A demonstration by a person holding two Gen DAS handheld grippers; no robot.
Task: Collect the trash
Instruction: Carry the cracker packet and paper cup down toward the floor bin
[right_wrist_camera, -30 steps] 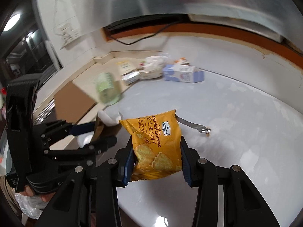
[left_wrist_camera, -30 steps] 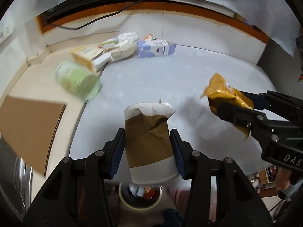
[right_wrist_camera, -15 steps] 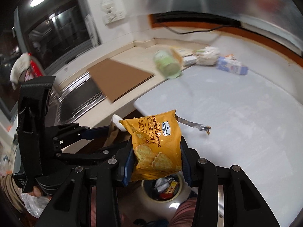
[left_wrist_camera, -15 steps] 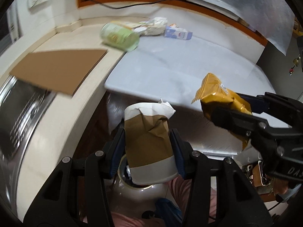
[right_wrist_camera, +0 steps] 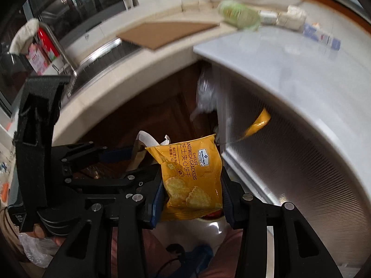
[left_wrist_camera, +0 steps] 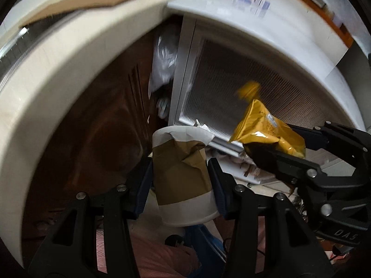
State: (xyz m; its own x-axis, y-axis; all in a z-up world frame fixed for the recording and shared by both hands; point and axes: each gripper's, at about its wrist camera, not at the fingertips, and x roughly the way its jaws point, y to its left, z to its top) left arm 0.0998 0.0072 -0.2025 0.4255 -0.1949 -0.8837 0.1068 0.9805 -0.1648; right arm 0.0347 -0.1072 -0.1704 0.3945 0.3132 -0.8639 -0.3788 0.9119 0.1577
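the cracker packet (right_wrist_camera: 192,180) hides most of the white bin (right_wrist_camera: 208,228); countertop trash (right_wrist_camera: 238,16) is blurred.

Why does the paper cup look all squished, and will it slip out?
The paper cup probably crushes easily: its rim is torn and its brown sleeve creased. It looks light. The left gripper squeezes both sides, so it likely stays put.

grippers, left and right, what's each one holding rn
Left gripper: shut on the crumpled paper cup.
Right gripper: shut on the yellow cracker packet.
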